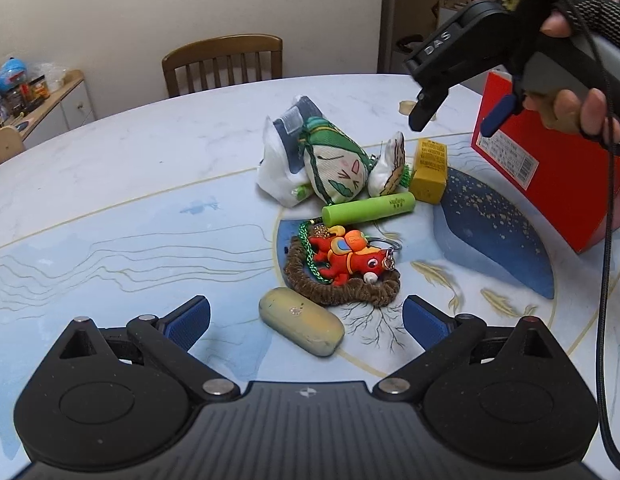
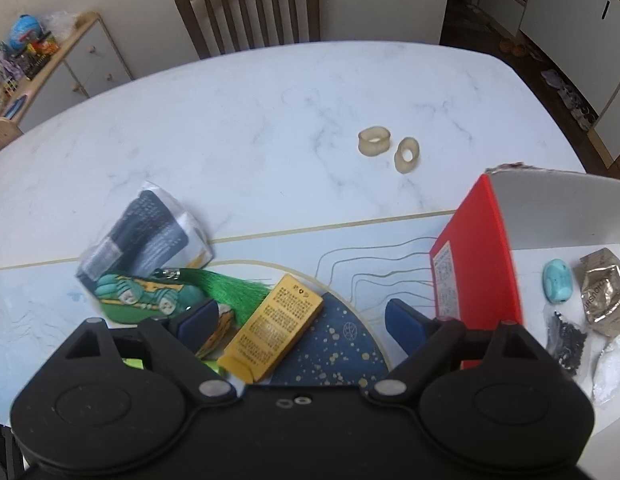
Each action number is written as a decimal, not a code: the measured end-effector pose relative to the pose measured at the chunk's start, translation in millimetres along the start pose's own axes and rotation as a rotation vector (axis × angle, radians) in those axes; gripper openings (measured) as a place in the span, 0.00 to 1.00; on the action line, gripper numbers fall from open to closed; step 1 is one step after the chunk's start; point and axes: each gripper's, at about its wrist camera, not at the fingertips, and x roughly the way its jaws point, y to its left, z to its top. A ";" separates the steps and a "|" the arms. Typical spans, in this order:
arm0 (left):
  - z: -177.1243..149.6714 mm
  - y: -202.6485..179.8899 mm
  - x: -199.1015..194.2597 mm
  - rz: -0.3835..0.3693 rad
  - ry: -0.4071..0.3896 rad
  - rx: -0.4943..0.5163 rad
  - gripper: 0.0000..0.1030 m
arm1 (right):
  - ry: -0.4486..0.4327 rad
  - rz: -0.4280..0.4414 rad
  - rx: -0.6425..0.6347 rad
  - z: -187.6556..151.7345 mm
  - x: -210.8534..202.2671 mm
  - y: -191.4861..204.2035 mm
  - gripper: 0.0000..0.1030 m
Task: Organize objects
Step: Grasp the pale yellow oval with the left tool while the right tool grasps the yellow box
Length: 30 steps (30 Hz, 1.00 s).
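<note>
My left gripper [image 1: 306, 320] stands open low over the table, a pale oval case [image 1: 302, 326] lying between its fingers, untouched. Beyond it are a red horse keychain [image 1: 346, 258] on a brown braided ring [image 1: 342, 284], a green cylinder [image 1: 368, 210], a plush sachet [image 1: 334, 164] and a white packet [image 1: 282, 152]. My right gripper [image 2: 302, 318] is open, pointing steeply down over a yellow box [image 2: 274, 328] that lies between its pads without contact. The left wrist view shows the right gripper [image 1: 458, 116] held in a hand above that yellow box [image 1: 430, 170].
A red box [image 2: 478, 264] with a white inside stands at the right, holding a turquoise item [image 2: 557, 286], a brown foil packet [image 2: 604, 292] and a bag of black bits [image 2: 566, 340]. Two beige rings [image 2: 374, 142] lie farther back. A wooden chair [image 1: 224, 62] stands behind the table.
</note>
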 end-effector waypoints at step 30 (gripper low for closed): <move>-7.1 4.7 8.9 -0.022 -0.023 0.007 0.52 | 0.032 0.016 0.065 -12.1 25.7 11.0 0.38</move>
